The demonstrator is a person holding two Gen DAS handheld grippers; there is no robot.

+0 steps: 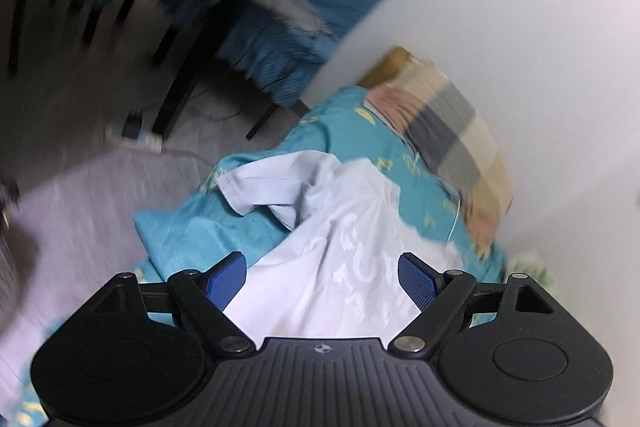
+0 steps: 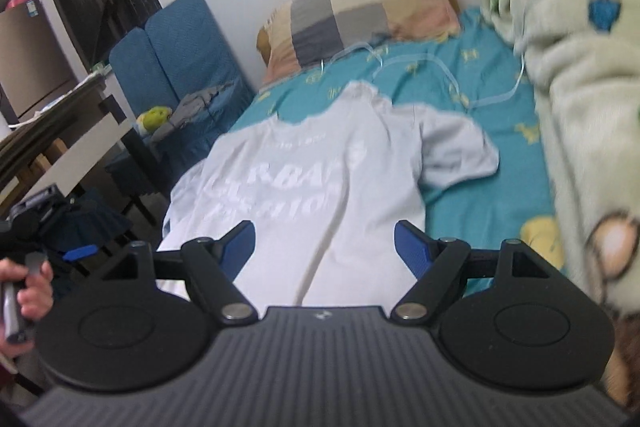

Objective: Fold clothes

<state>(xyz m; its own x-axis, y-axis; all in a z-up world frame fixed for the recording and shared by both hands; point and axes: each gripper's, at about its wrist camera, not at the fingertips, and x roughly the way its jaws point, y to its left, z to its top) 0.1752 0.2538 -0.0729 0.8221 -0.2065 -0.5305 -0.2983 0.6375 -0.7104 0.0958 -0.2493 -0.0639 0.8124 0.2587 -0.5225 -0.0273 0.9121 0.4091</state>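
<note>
Both tools are standing with jaws wide apart and gripping nothing. The right tool (image 2: 325, 245) is hovering over the lower body of the shirt (image 2: 304, 179), whose cloth is showing between its blue pads (image 2: 412, 251). The left tool (image 1: 322, 277) is hanging over the same shirt (image 1: 344, 251) from the bed's side, above the printed lettering — with a rumpled sleeve (image 1: 260, 183) lying just beyond.

The shirt is lying spread on the teal bed (image 2: 472, 183), collar toward the pillow (image 2: 360, 15), one sleeve out to the right. Judged from its creases, it is handling as light, limp cloth — not fragile, likely to sag and slide. Pinching at hem corners or shoulder seams is looking the better hold than mid-panel.
</note>
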